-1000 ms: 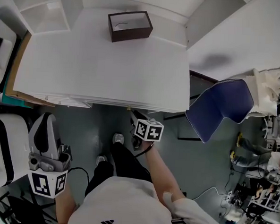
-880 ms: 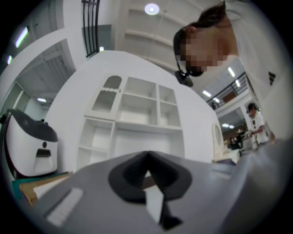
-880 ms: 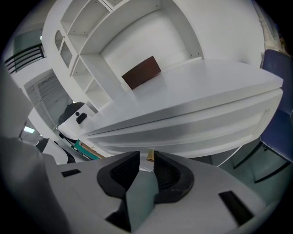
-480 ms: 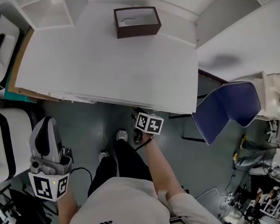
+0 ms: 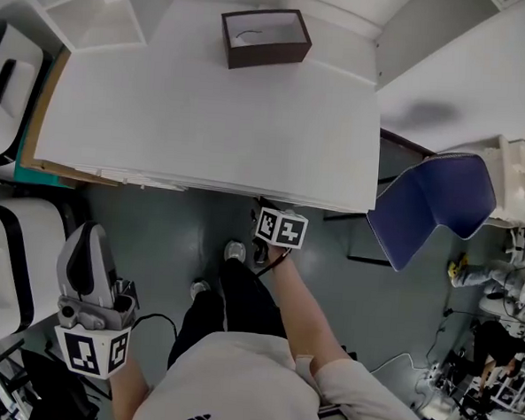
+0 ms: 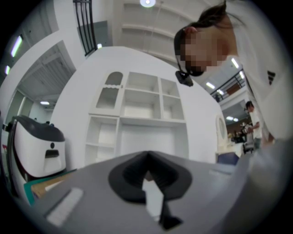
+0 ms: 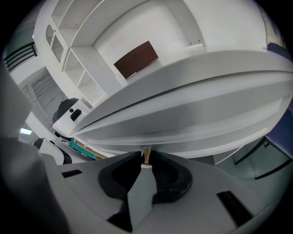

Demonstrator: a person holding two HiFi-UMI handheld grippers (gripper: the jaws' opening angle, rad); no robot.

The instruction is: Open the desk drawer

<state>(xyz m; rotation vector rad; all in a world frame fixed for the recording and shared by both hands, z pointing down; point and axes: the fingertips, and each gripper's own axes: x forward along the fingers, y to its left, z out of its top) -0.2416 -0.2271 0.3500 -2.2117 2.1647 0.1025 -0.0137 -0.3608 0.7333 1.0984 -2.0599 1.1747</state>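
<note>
Right gripper fingers have just been closing and now pinch the brass drawer knob at the table's six-o'clock edge. Left gripper fingers are together and empty.

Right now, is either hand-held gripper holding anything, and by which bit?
The right hand-held gripper, its jaws just closing, pinches the brass drawer knob under the desk edge, by its stem. The left hand-held gripper holds nothing.

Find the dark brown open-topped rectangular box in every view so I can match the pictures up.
Head view: the dark brown open-topped rectangular box sits at top centre, on the far part of the white desk top.
Left gripper view: not in it.
Right gripper view: upper centre-left, seen as a brown slab above the desk's front edge.
Shared landmark: the white cubby shelf unit, visible in all three.
</note>
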